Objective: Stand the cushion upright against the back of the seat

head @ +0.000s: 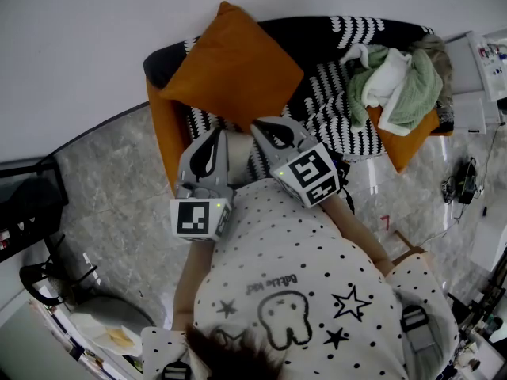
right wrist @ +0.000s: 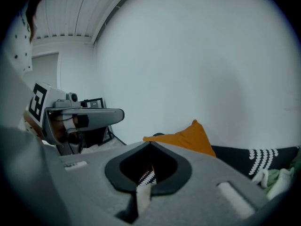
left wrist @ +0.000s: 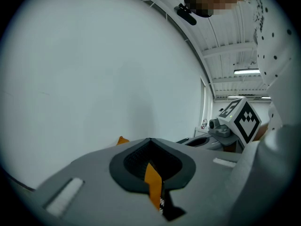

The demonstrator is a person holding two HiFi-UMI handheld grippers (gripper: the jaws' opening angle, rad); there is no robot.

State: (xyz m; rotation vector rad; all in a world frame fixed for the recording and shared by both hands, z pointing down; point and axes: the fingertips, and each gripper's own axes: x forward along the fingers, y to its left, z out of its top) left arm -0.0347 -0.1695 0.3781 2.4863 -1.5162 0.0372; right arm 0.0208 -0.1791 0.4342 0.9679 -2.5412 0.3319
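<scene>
Cushion: I see one orange cushion. It is square, plump and smooth, with pointy corners.
Where it is: It stands up at the end of the sofa on my left claw's side. It leans on the dark back, and one corner pokes up by the white wall.
Under it: A black blanket with white marks covers the seat.
Left claw: My left gripper is clenched and grips nothing. Only a thin orange strip shows through its slit. It sits just in front of the cushion.
Right claw: My right gripper is clenched too and empty. It sits close beside the left one.
Other end: A heap of green and white cloths lies there, well apart from the cushion.
</scene>
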